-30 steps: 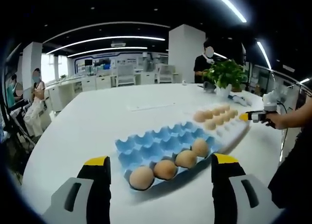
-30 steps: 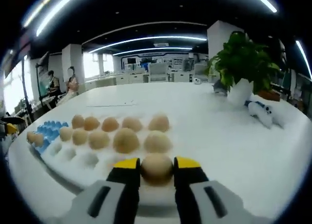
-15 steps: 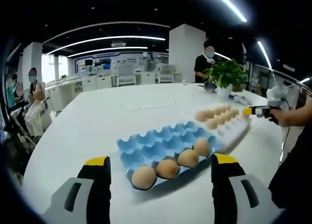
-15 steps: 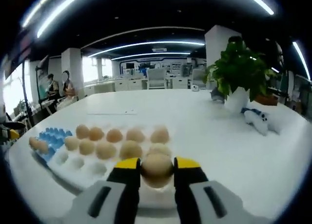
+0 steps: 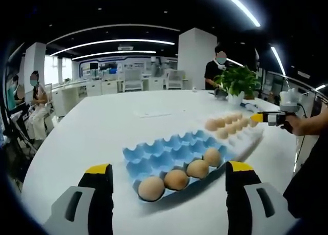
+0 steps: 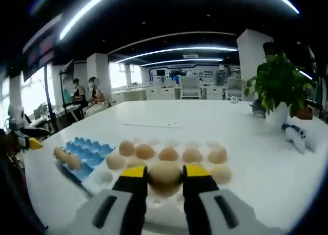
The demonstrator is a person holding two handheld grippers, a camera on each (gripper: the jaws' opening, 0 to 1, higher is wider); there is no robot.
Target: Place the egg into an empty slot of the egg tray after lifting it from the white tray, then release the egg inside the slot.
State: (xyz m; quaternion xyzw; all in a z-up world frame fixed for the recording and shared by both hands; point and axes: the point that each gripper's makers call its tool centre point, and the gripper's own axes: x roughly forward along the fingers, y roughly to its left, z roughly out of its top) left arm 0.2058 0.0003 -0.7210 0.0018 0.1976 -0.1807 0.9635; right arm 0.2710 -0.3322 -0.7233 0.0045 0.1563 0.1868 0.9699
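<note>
My right gripper (image 6: pixel 165 171) is shut on a brown egg (image 6: pixel 165 178), held above the near edge of the white tray (image 6: pixel 105 177), which carries several more eggs (image 6: pixel 168 153). The blue egg tray (image 6: pixel 84 148) lies to the left of it. In the left gripper view the blue egg tray (image 5: pixel 164 150) sits just ahead with several eggs (image 5: pixel 176 179) in its near row and empty slots behind. My left gripper (image 5: pixel 168 168) is open in front of that tray. The right gripper (image 5: pixel 260 118) shows at the right, over the white tray (image 5: pixel 246 139).
A potted plant (image 6: pixel 279 79) and a small white object (image 6: pixel 297 137) stand on the white table (image 6: pixel 246 158) at the right. A sheet of paper (image 5: pixel 154 113) lies mid-table. People stand at the far left (image 5: pixel 36 99) and behind the plant (image 5: pixel 215 71).
My right gripper has risen with the egg and turned left, so the white tray now lies lower and the blue tray shows more. The left gripper has barely moved.
</note>
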